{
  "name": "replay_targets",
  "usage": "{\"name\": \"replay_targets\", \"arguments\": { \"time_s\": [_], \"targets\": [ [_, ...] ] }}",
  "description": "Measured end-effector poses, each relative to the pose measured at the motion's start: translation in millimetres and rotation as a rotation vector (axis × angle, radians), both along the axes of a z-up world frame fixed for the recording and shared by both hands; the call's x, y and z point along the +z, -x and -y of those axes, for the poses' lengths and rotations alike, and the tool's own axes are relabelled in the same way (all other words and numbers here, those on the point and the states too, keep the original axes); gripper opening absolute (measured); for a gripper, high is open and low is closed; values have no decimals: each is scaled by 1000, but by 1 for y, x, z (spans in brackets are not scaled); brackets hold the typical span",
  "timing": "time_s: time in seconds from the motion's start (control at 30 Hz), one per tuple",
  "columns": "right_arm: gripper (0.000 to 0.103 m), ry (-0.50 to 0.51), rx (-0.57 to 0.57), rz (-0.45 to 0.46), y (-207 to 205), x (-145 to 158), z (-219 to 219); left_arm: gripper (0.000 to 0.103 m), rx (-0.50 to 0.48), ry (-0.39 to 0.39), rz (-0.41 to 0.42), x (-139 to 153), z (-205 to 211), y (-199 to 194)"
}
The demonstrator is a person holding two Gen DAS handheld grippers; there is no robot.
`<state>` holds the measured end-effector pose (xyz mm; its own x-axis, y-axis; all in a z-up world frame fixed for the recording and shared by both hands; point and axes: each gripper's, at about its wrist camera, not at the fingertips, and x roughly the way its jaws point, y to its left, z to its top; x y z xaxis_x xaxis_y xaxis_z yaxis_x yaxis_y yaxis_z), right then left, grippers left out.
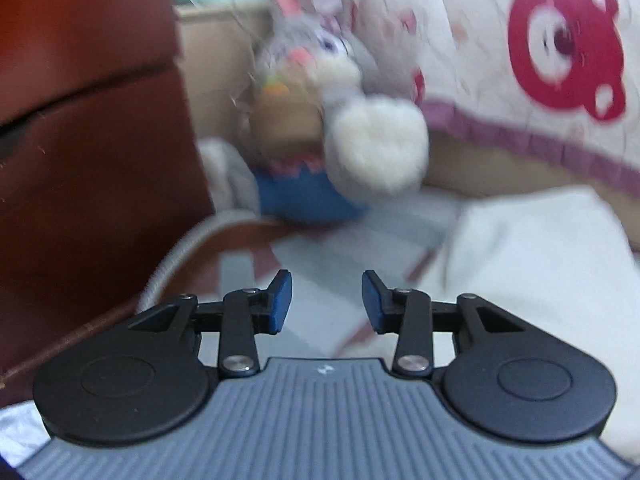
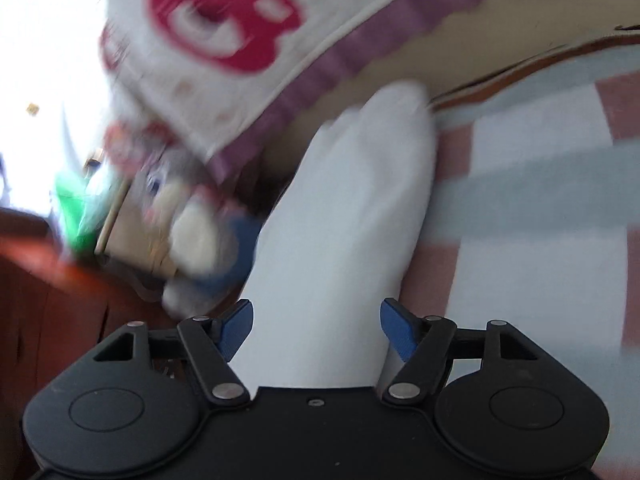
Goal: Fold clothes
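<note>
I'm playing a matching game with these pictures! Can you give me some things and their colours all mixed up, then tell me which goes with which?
Things:
1. folded cloth
2. bear picture
3. wooden cabinet
4. finger pads

Colours:
A. red
B. dark blue
C. white
D. reddish brown

Pairs: 1-C, 2-A, 3-D, 4-B.

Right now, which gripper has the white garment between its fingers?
The right gripper: the white garment runs between its open fingers. The left gripper frames only checked bedding.
</note>
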<state>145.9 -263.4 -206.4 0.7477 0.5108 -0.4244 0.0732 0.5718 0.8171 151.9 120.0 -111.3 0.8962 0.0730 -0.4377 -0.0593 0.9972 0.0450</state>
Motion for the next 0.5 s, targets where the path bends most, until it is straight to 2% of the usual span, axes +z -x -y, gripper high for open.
{"name": "replay_targets", "arguments": {
  "time_s": [0.07,0.1,0.2,0.23,0.3,0.33,0.4,0.43,0.47,0.5],
  "targets": [
    [75,77,-9,-50,-31,-9,8,38,-142,90,23,9,2,3],
    [75,127,-5,-88,-47,-14,9,39,-206,117,9,8,8,2],
    [75,187,-1,-125,-78,-28,5,42,-382,149,-96,-6,39,-8],
    [77,193,-13,-121,-85,-32,6,42,-412,140,-134,-14,49,-12],
    [85,182,-21,-132,-106,-42,-1,42,-408,96,-204,-34,64,-18],
    [91,176,-24,-137,-117,-48,-4,41,-392,101,-213,-42,64,-18],
    [90,143,-22,-94,-135,-52,-8,41,-368,145,-202,-52,60,-17],
    [81,126,-2,-90,-147,-51,-11,41,-363,160,-198,-55,57,-16],
    [65,171,11,-72,-151,-40,-16,41,-362,169,-197,-56,54,-14],
    [57,245,28,-8,-153,-23,-24,41,-359,177,-195,-58,52,-12]
  ]
}}
